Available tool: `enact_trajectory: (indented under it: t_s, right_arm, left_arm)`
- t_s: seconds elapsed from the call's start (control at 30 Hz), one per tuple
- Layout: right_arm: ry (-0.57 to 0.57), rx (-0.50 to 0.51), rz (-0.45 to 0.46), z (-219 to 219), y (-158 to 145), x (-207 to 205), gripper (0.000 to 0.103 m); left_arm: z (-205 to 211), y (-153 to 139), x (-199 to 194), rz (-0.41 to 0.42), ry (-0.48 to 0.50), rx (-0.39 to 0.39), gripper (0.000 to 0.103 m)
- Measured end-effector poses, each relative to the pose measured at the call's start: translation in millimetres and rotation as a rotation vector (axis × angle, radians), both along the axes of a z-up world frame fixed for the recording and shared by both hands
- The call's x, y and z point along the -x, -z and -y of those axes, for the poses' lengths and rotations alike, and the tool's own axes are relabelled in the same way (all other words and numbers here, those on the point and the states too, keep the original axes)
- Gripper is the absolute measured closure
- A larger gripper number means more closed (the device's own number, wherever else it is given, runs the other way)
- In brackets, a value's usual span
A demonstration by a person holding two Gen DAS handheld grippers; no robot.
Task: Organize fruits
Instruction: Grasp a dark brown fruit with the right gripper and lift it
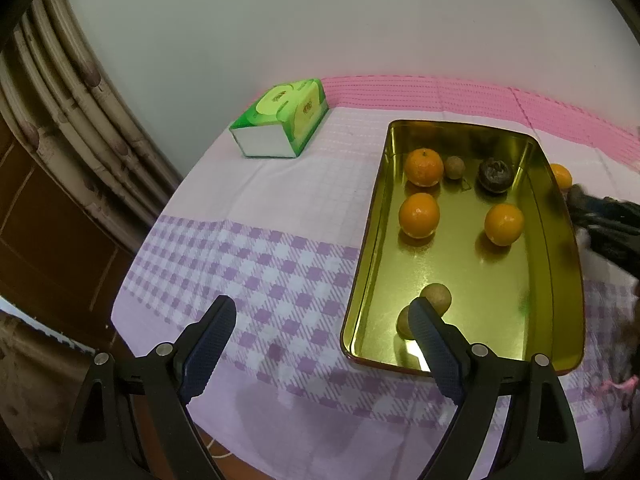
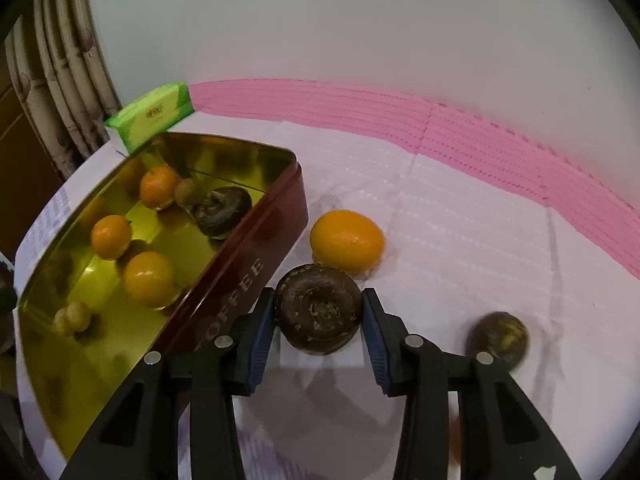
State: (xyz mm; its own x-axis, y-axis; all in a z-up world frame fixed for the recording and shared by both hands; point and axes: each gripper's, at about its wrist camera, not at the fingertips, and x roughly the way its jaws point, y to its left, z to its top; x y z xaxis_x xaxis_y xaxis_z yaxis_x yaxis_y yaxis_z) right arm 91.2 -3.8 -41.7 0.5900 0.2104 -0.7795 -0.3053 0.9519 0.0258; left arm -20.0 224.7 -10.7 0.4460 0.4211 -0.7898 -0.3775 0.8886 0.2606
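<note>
- Right gripper (image 2: 319, 316): jaws drawn in narrow around a dark brown fruit (image 2: 319, 314). Both blue pads sit at its flanks and look to be touching; grip judged made or nearly so. No earlier view, so nothing on how it got there.
- The dark brown fruit rests on the tablecloth (image 2: 460, 208), flat-round, its dimpled end facing the camera, just outside the long wall of the tin (image 2: 248, 248).
- Key relation: the tin lies to the left of the held fruit, wall close beside the left jaw. Judged next move: lift over that wall and carry leftward. The right hand is the nearer one.
- Left gripper (image 1: 324, 316): jaws spread wide, holding nothing, hovering over the tin's near corner and the cloth.
- Loose on the cloth: an orange (image 2: 347, 239) just beyond the held fruit, and a second dark fruit (image 2: 498, 336) to the right, blurred.
- Inside the tin: three oranges, one dark fruit, small brown fruits.
- Writing: tin's outer wall reads "…OFFEE", first letter hidden.
- Far: green tissue box (image 1: 280, 120), print illegible.
</note>
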Motion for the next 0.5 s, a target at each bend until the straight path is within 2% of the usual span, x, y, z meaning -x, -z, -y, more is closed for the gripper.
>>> enact_trajectory:
  t_s: [0.1,0.23,0.4,0.5]
  right_arm:
    - [0.03,-0.046,0.06,25,-25,26,0.064]
    - [0.131,0.015,0.113,86,-45,62,0.064]
    - [0.309,0.075,0.08,175,-35,83,0.064]
    - [0.378,0.082,0.055,209,-24,92,0.064]
  left_arm:
    - [2,-4,2,0.017,0.011,-0.008,0.015]
    - [15,-11,5,0.038,0.062,-0.041,0.015]
    - [41,-24,11,0.081,0.191,-0.033,0.015]
    - [60,-28,13,0.091,0.279,-0.033,0.015]
